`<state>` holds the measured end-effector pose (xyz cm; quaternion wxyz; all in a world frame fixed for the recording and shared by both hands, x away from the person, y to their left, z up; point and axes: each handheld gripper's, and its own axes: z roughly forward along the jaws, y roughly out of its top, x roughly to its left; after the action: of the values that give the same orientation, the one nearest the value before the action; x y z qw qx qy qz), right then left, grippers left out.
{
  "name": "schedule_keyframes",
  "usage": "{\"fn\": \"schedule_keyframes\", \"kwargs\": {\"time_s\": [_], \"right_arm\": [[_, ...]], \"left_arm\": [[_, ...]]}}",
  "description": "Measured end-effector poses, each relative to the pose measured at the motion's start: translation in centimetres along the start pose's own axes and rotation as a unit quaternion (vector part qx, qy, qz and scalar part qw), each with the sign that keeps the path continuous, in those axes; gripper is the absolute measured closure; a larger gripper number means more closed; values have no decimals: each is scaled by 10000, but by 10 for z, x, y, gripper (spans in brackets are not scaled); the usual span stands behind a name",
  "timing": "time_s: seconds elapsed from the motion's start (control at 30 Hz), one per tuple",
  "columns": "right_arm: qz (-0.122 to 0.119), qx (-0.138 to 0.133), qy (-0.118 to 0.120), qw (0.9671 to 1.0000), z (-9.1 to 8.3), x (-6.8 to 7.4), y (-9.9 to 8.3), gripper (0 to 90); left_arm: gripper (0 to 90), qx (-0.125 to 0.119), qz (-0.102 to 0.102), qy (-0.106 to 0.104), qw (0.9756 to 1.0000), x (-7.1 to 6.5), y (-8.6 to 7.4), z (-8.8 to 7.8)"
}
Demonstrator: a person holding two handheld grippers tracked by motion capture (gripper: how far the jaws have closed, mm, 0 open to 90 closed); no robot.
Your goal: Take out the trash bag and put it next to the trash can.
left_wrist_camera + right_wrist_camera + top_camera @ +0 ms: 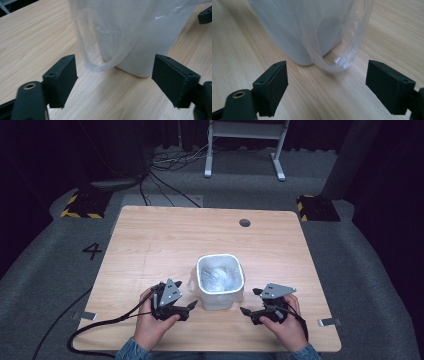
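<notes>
Nearest to you, at the front edge of the wooden worktop, your two hands each hold one tool. Your left hand-held gripper points to the right, and its jaws stand apart with nothing between them; in the left gripper view only bare wood lies between the black pads. Your right hand-held gripper points to the left, also released and empty. Between the two, just a little farther from you, stands the small white bin, upright, lined with a thin clear plastic bag that folds over its rim. One loop of the bag hangs down the bin's side near the left jaws, and another hangs on the right side, both reaching close to the wood. Further away, a round hole sits near the far edge.
</notes>
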<state>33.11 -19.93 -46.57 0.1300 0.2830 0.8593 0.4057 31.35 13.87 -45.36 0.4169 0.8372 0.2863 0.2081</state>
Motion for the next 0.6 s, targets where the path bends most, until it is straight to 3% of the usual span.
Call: {"fn": "schedule_keyframes", "kwargs": {"time_s": [0.1,0.2,0.3,0.37,0.43,0.53,0.6], "right_arm": [[-35,17,-53,10000,7,3,6,234],[-126,-17,-139,9998,11,5,8,337],[-216,-53,-73,9997,13,5,9,529],[-294,-102,-17,9995,12,6,10,706],[-351,-170,66,9992,9,8,12,818],[-493,-220,70,9985,2,14,15,872],[-536,-265,42,9982,-3,16,16,879]], "left_arm": [[274,-23,-18,-118,9999,1,1,10],[349,31,23,-144,9999,4,1,16],[495,41,81,-258,9996,5,2,16],[640,6,106,-342,9994,4,3,14],[774,-39,107,-399,9991,2,5,8],[894,-154,69,-430,9989,2,7,0],[897,-204,57,-461,9987,1,9,-6]]}}
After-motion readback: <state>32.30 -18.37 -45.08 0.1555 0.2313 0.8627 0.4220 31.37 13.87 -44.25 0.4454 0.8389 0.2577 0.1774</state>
